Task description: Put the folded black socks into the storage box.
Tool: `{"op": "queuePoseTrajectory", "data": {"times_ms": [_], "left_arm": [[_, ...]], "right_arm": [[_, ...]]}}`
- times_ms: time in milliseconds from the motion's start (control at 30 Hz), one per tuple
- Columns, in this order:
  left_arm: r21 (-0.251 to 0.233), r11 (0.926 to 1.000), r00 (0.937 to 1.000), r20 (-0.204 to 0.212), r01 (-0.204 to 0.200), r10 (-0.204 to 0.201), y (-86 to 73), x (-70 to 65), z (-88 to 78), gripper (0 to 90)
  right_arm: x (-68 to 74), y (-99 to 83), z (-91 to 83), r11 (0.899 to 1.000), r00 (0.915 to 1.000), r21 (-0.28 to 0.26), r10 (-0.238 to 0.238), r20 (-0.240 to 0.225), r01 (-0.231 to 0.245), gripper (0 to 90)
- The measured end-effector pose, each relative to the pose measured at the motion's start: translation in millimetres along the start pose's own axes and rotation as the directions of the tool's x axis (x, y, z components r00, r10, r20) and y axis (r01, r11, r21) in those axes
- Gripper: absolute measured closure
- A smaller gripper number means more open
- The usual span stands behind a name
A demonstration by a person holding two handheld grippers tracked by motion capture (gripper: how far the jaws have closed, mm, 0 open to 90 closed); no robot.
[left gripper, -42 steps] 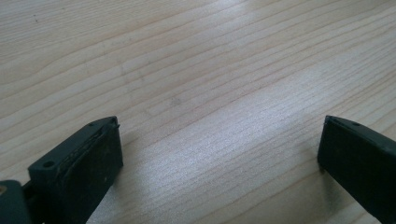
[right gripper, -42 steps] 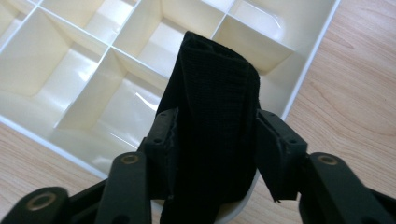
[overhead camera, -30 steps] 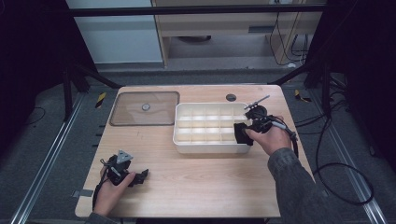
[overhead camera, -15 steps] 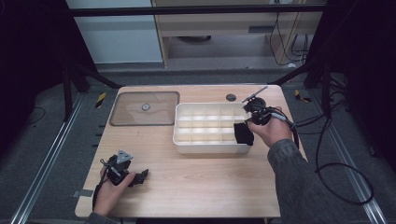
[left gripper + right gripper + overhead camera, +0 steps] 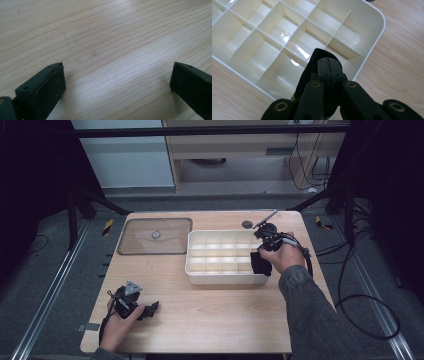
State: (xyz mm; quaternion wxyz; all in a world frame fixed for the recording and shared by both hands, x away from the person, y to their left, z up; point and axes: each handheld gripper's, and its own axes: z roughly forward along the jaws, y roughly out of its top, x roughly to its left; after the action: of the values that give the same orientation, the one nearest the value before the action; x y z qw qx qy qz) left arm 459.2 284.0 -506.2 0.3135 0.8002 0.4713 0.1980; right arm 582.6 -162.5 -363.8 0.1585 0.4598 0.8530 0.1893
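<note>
A cream tray [image 5: 225, 279] with several empty compartments stands right of the table's middle, and its rounded corner [image 5: 374, 17] lies close below the right gripper. My right gripper [image 5: 260, 262] [image 5: 329, 61] hangs over the tray's right end. Its jaws are pressed together on a soft black piece [image 5: 305, 75] that droops over a compartment. My left gripper [image 5: 150, 309] [image 5: 117, 75] rests on the bare wood near the front left, jaws wide apart with nothing between them.
A clear brownish lid [image 5: 155, 236] with a small knob lies flat at the back left. A small dark round spot [image 5: 247, 224] sits behind the tray. A cable [image 5: 350, 295] trails off the table's right edge. Bare wood [image 5: 215, 315] lies between the hands.
The right hand has shifted a little away from the front edge over the tray's right end, and its black jaws look narrower than a second ago. The left hand has stayed still.
</note>
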Motion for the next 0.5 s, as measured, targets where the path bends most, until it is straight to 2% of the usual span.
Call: {"op": "queuePoseTrajectory", "data": {"times_ms": [333, 467, 500], "left_arm": [[0.000, 1.0000, 1.0000, 0.000, 0.000, 0.000, 0.0, 0.1, 0.0, 0.0], [0.001, 1.0000, 1.0000, 0.001, -0.001, 0.001, 0.0, 0.1, 0.0, 0.0], [0.001, 1.0000, 1.0000, 0.001, -0.001, 0.001, 0.1, 0.1, 0.0, 0.0]], "right_arm": [[-1.2, 10.5, -4.4, 1.000, 1.0000, 0.000, -0.005, 0.002, 0.005, 90.0], [-1.4, 10.2, -1.7, 1.000, 1.0000, 0.018, -0.006, 0.000, 0.006, 90.0], [-1.0, 9.5, 0.5, 0.999, 1.0000, 0.039, -0.007, -0.003, 0.007, 90.0]]}}
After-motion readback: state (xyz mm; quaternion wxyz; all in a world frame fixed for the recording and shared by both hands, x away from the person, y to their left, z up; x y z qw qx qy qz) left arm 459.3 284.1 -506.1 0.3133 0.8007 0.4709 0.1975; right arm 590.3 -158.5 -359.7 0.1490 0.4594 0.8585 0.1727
